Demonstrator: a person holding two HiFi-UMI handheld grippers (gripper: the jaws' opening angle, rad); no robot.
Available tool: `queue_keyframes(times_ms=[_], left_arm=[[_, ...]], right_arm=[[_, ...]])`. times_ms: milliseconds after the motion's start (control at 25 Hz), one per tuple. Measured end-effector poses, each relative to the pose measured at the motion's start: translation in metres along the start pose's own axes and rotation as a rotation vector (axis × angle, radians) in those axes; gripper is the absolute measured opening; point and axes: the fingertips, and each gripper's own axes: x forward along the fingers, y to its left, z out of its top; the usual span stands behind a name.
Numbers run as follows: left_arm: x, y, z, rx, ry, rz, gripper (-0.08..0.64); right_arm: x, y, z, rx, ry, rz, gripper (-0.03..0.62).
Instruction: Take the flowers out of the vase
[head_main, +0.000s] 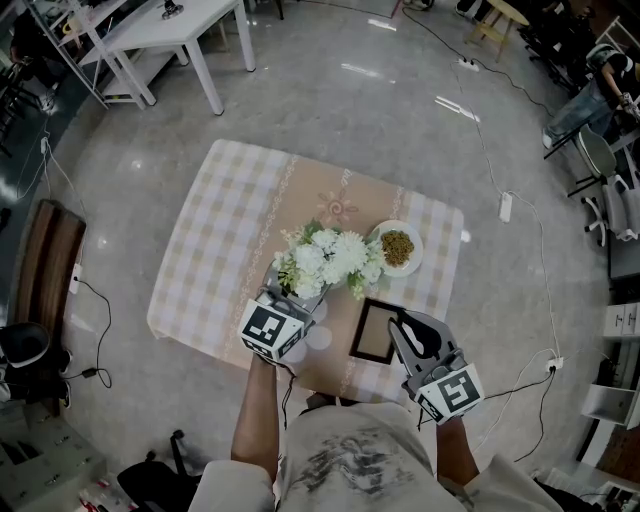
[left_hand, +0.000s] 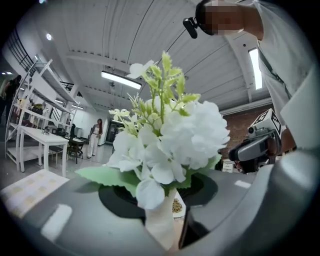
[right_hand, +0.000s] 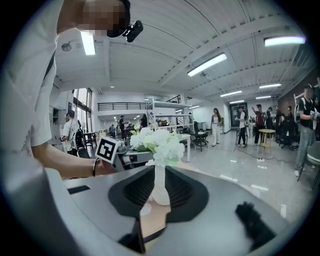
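We are logging one table (head_main: 300, 372) under one checked cloth (head_main: 210, 250), and we are counting four things on it: one white vase (left_hand: 159, 227), one bunch of white flowers (head_main: 330, 258), one plate (head_main: 418, 240) and one dark square frame (head_main: 378, 302). The flowers are standing upright in the vase, near the middle of the cloth, with green leaves spreading under the blooms. The plate is sitting just beside the flowers, on their right in the head view, and is carrying greenish-brown bits (head_main: 397, 247). The frame is lying flat between the plate and the near table edge. We are counting two grippers. The left gripper (head_main: 293, 297) is pointing level at the vase, and its jaws are standing narrowed around the vase's neck, below the blooms, with the pads against the white ceramic; the flowers themselves are not being held. The right gripper (head_main: 407, 335) is hovering over the frame's right side, apart from the vase, with its jaws spread partway and nothing between the pads. In the right gripper view the vase is showing beyond those jaws.
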Motion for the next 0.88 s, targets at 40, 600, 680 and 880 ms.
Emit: queue_keyframes(times_ms=[40, 600, 680, 880], left_arm=[[-0.001, 0.001, 0.0, -0.002, -0.004, 0.007, 0.179], [-0.003, -0.001, 0.014, -0.013, -0.042, 0.041, 0.08], [-0.003, -0.003, 0.018, -0.013, -0.048, 0.046, 0.078], [-0.002, -0.007, 0.03, -0.017, -0.067, 0.063, 0.075]], right_arm=[[0.0, 0.0, 0.0, 0.0, 0.001, 0.0, 0.069], [0.005, 0.007, 0.011, -0.01, -0.034, 0.017, 0.069], [0.007, 0.009, 0.014, -0.013, -0.042, 0.024, 0.069], [0.011, 0.014, 0.024, -0.025, -0.069, 0.04, 0.069]])
